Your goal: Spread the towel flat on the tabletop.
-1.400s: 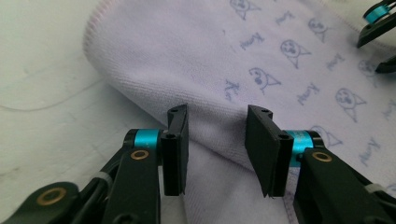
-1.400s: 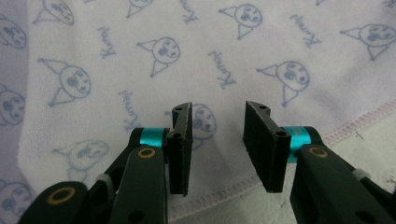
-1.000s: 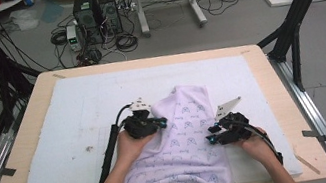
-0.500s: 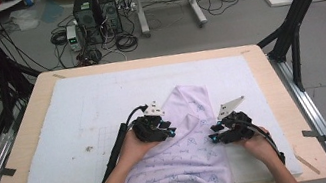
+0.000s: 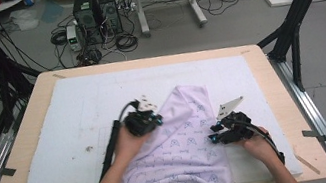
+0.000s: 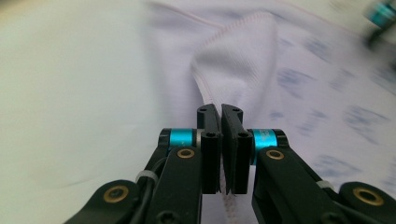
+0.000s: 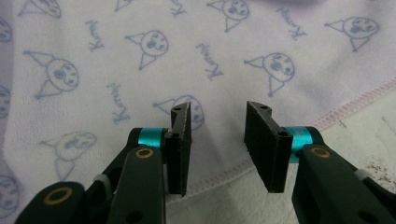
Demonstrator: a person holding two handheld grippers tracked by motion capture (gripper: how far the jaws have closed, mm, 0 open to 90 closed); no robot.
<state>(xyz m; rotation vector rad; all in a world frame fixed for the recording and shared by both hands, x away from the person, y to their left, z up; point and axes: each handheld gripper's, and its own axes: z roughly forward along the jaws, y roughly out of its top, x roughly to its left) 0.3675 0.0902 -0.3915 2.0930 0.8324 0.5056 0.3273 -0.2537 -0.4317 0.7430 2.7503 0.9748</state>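
While the left gripper (image 6: 220,109) pinched the stitched hem of the lilac printed cloth (image 5: 182,154), the right gripper (image 7: 217,116) hovered with jaws wide over its right edge; the cloth lay on the white mat (image 5: 57,135), draping off the table's near edge.

The wooden table (image 5: 270,77) carries a white mat (image 5: 102,102) covering most of its top. A pale lilac printed cloth (image 5: 182,154) lies on the mat toward 6 o'clock, apparently overhanging the near edge.
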